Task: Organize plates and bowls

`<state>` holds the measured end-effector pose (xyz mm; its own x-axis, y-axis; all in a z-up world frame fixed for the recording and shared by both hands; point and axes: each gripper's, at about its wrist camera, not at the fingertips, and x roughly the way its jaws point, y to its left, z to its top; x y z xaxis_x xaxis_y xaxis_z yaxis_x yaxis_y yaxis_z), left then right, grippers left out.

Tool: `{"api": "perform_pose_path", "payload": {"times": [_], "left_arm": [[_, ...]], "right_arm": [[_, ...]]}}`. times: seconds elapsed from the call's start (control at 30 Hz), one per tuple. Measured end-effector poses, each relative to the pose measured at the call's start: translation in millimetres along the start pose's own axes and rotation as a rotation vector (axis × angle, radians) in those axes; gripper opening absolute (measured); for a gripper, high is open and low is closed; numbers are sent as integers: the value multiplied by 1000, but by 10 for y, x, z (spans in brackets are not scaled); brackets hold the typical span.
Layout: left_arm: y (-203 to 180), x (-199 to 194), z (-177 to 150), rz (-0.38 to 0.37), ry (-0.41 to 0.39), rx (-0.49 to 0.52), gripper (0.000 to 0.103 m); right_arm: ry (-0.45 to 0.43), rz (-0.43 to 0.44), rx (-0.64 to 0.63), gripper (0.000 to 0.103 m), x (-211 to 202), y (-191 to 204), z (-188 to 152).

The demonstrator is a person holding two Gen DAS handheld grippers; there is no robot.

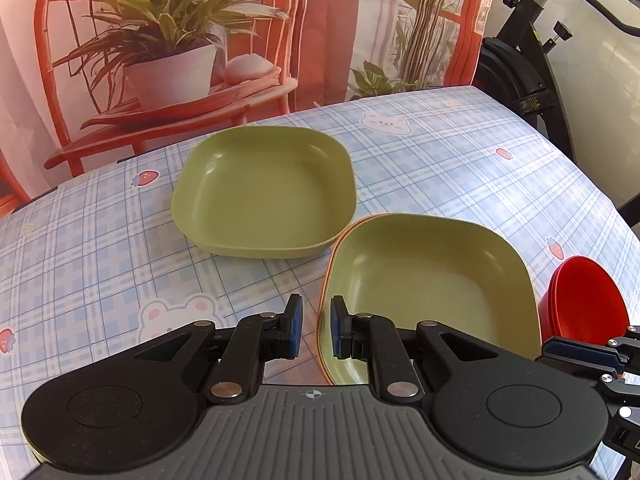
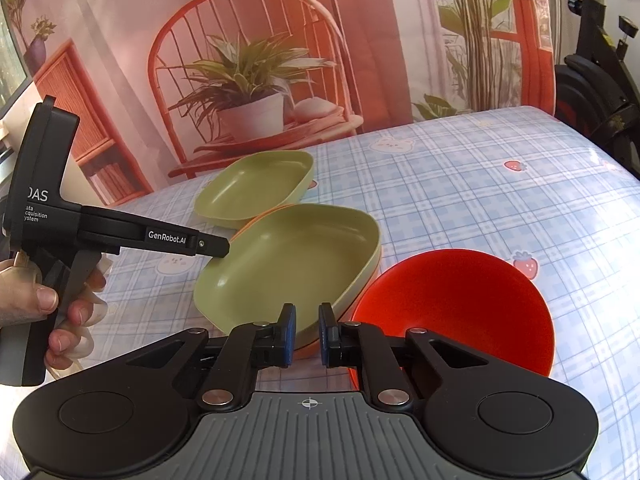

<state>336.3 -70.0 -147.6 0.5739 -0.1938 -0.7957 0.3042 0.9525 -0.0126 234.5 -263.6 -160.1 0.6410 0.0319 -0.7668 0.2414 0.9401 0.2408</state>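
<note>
plaid tablecloth (image 1: 460, 168), plant backdrop (image 1: 168, 32); left gripper (image 1: 316, 330), right gripper (image 2: 307, 330) fingers slightly apart, empty.

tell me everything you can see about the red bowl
The round, glossy red plastic-looking bowl is empty and sits upright on the blue checked tablecloth, to the right of the nearer stack of square green plates. Its left rim looks to touch or nearly touch that stack. A second rim line at its left edge hints at nested bowls, though that is unclear. The right gripper hovers near its edge, jaws slightly apart, holding nothing.
</note>
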Motion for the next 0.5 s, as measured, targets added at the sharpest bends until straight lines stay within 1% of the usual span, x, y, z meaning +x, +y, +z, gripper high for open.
{"api": "perform_pose_path", "payload": {"times": [0.37, 0.43, 0.5], "left_arm": [[-40, 13, -25, -12, 6, 2, 16], [-57, 15, -31, -3, 5, 12, 16], [-48, 12, -32, -4, 5, 8, 16]], "right_arm": [[3, -15, -21, 13, 49, 1, -41], [39, -1, -18, 7, 110, -2, -63], [43, -10, -24, 7, 133, 23, -97]]}}
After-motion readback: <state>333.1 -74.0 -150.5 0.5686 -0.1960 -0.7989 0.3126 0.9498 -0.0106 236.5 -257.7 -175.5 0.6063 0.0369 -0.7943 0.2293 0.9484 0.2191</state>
